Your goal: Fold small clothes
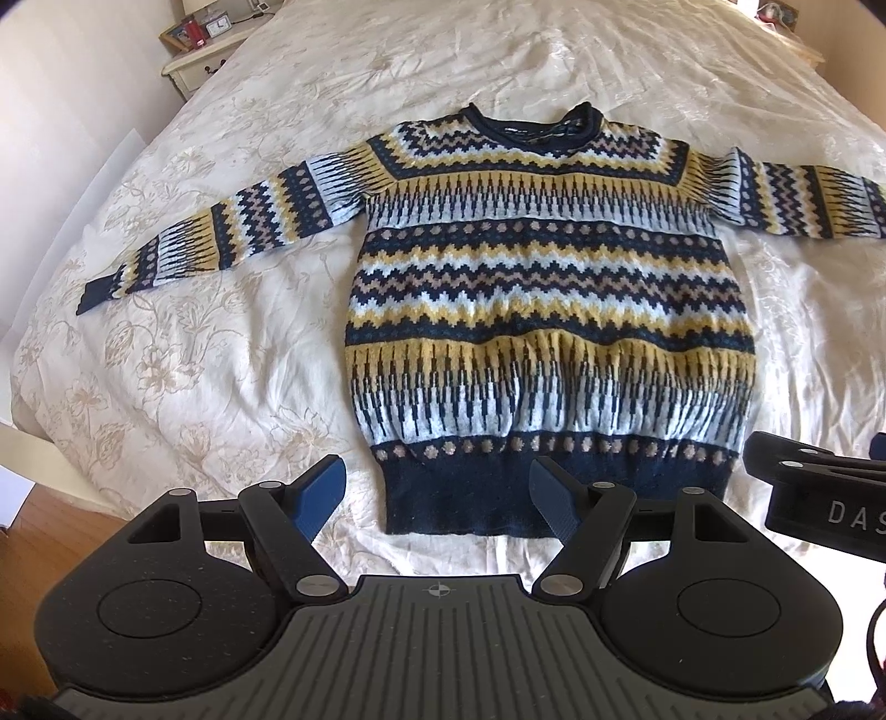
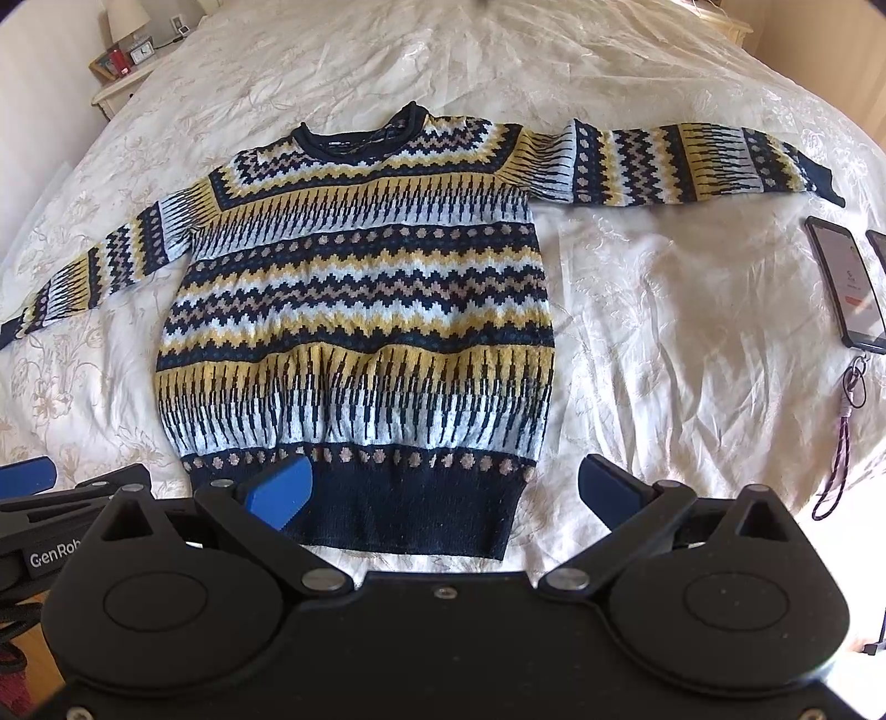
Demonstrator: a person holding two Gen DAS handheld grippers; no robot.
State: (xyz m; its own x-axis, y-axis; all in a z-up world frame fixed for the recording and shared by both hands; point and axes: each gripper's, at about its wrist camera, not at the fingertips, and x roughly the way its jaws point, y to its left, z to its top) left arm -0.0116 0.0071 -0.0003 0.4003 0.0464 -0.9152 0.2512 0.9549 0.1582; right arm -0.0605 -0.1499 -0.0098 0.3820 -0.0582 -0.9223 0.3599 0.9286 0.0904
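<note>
Spread flat at centre frame on the bed (image 1: 221,343), a sweater (image 1: 548,288) is seen; both grippers' jaws are held wide, empty.

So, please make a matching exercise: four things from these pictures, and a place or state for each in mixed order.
Things:
1. sweater
2. phone
3. clock
4. left hand-held gripper

Places or states:
A. on the nightstand
B. open, above the hem
C. spread flat, sleeves out
D. on the bed beside the right sleeve

Pairs: 1-C, 2-D, 3-A, 4-B
</note>
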